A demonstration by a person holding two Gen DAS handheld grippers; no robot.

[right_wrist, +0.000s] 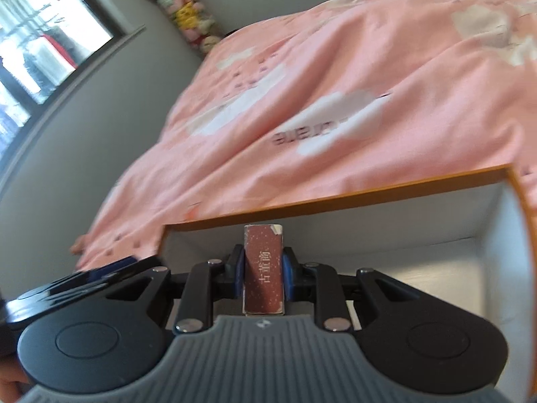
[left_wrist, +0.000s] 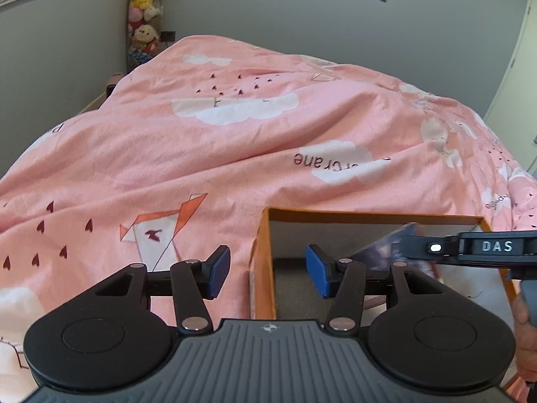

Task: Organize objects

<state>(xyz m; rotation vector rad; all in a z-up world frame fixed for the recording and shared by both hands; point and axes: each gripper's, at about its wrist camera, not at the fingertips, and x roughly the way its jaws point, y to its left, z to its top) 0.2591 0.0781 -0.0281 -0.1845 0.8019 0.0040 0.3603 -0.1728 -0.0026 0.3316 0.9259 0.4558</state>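
An open orange box (left_wrist: 265,255) with a grey inside sits on the pink bed; it also shows in the right wrist view (right_wrist: 335,198). My left gripper (left_wrist: 268,270) is open and empty, straddling the box's left wall. My right gripper (right_wrist: 262,268) is shut on a red-brown book (right_wrist: 263,268) with Chinese lettering on its spine, held upright over the box's inside. In the left wrist view the right gripper's body (left_wrist: 470,247) reaches into the box from the right, with a blurred bluish book cover (left_wrist: 386,248) below it.
A pink duvet (left_wrist: 235,141) with cloud and kite prints covers the bed. A column of plush toys (left_wrist: 146,10) stands in the far corner by the grey wall. A window (right_wrist: 40,43) is at the left.
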